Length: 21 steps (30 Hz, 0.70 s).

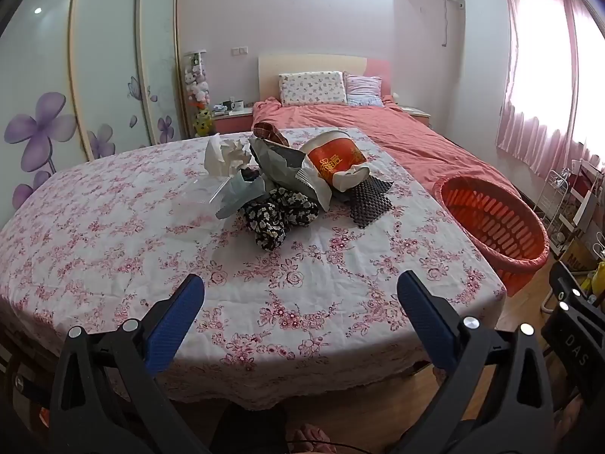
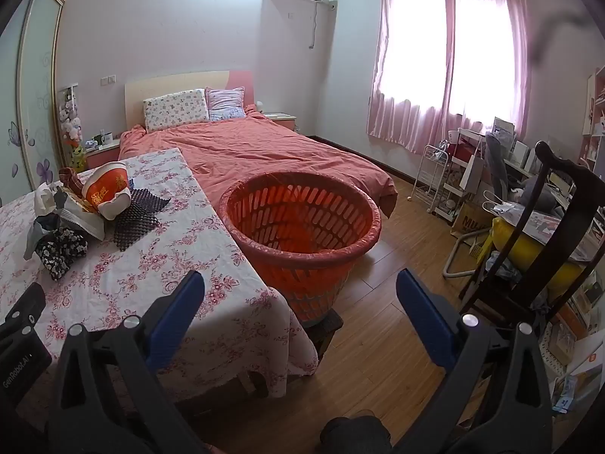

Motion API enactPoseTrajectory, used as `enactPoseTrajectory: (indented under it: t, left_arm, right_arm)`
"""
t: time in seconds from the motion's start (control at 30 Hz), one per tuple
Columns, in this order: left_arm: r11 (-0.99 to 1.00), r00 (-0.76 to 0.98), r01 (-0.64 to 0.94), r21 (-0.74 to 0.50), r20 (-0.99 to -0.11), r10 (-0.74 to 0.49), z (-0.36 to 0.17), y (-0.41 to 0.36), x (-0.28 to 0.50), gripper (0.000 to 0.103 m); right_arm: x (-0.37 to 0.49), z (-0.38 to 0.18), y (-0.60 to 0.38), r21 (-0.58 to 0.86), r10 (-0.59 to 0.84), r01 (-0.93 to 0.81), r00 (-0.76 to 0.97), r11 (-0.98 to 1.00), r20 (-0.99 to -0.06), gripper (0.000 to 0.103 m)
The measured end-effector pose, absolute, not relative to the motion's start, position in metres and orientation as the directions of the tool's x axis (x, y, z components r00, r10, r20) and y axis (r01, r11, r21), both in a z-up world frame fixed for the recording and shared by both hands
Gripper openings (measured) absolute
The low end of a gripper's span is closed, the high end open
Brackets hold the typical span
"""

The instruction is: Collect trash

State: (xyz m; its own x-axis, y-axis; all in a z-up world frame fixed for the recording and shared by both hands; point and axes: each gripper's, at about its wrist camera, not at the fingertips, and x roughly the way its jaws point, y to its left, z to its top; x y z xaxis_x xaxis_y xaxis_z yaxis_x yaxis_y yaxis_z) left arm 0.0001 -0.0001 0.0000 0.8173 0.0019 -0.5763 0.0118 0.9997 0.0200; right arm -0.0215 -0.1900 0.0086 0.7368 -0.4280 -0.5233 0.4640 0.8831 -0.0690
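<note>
A pile of trash lies mid-table: crumpled white tissue, a grey foil bag, an orange-and-white paper bowl, a black mesh mat and a black floral cloth. The bowl and mat also show in the right wrist view. An orange slatted basket stands beside the table's right edge. My left gripper is open and empty over the table's near edge. My right gripper is open and empty, near the basket.
The table wears a pink floral cloth. Behind it is a bed with a pink cover. A dark wooden chair with clutter and a white rack stand on the right, on a wooden floor.
</note>
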Motion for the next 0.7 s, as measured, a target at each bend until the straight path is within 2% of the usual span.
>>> enactPoseTrajectory:
  t: [0.7]
  left_arm:
    - [1.0,0.817,0.012,0.014,-0.577,-0.001,0.0,0.0002,0.0,0.101]
  right_arm:
    - [-0.022,0.0081,-0.1906,-0.065,-0.426,0.464,0.738,0.883,-0.523,0.099]
